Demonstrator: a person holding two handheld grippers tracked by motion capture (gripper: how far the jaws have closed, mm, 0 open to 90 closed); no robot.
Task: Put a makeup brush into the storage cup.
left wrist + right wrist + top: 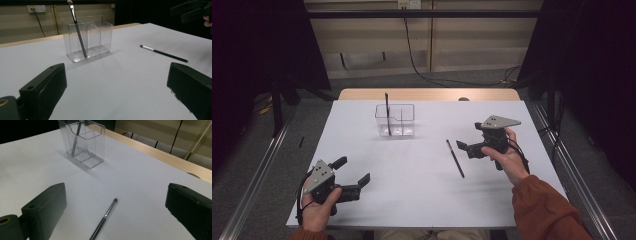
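My right gripper (468,146) hovers at about 3 o'clock on the white table (422,200), its jaws spread wide and holding nothing. Just to its left, toward 4 o'clock from the table's middle, lies the loose makeup brush (455,158), flat on the surface and apart from my jaws; in the right gripper view the brush (103,220) lies between my two jaws, bristle tip pointing away from me toward 1 o'clock. My left gripper (353,176) sits at about 7 o'clock near the front edge, jaws likewise parted and empty. At 12 o'clock, well apart from both grippers, stands the clear organizer box (395,120), upright, with dividers inside. A second brush (387,113) stands in its left compartment, leaning, bristle end up and poking above the rim. In the left gripper view the box (100,35) is ahead of me and the loose brush (163,53) lies off toward 2 o'clock.
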